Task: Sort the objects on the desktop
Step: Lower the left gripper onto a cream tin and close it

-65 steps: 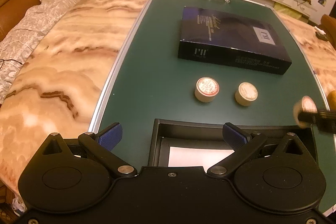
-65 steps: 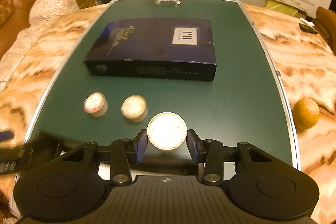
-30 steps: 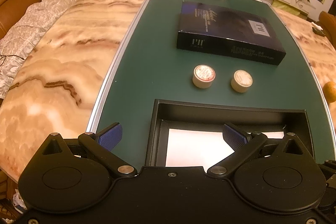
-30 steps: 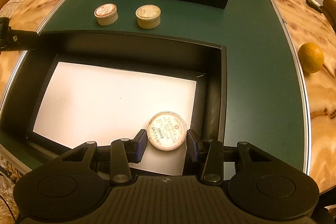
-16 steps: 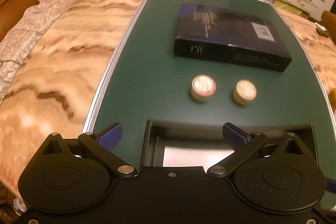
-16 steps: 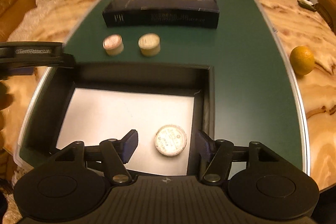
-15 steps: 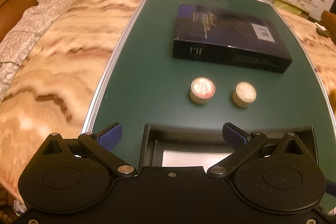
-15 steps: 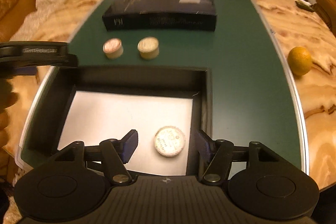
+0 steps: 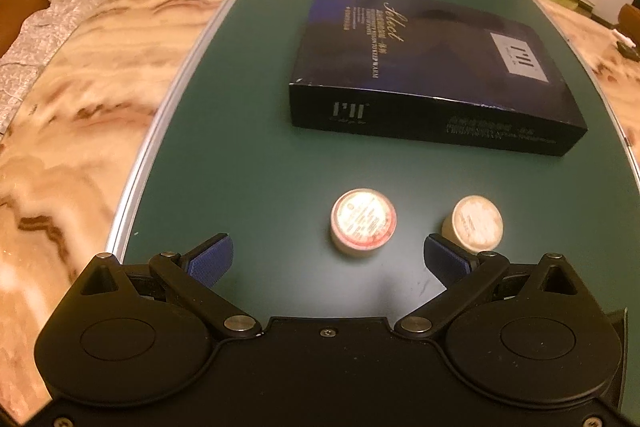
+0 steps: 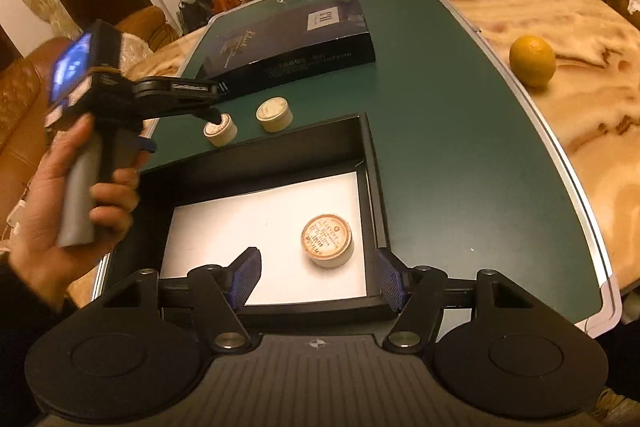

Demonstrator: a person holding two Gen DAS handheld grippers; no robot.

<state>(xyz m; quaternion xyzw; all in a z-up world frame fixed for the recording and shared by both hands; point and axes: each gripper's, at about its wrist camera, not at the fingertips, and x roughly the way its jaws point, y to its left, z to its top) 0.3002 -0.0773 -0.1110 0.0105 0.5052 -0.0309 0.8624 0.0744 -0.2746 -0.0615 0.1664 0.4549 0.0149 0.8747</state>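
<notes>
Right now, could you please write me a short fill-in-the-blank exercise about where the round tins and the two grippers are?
1. The number of round tins lying inside the black tray is ____.
2. The left gripper hovers with its jaws ____ near the red-rimmed tin.
3. The cream tin stands on the ____ mat, outside the tray.
4. The right gripper is open and holds ____.

Missing words: one; open; green; nothing

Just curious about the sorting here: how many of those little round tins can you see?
3. One tin lies inside the black tray. The red-topped tin and the cream-topped tin sit side by side on the green mat, before the left claw. None seems hidden.
</notes>
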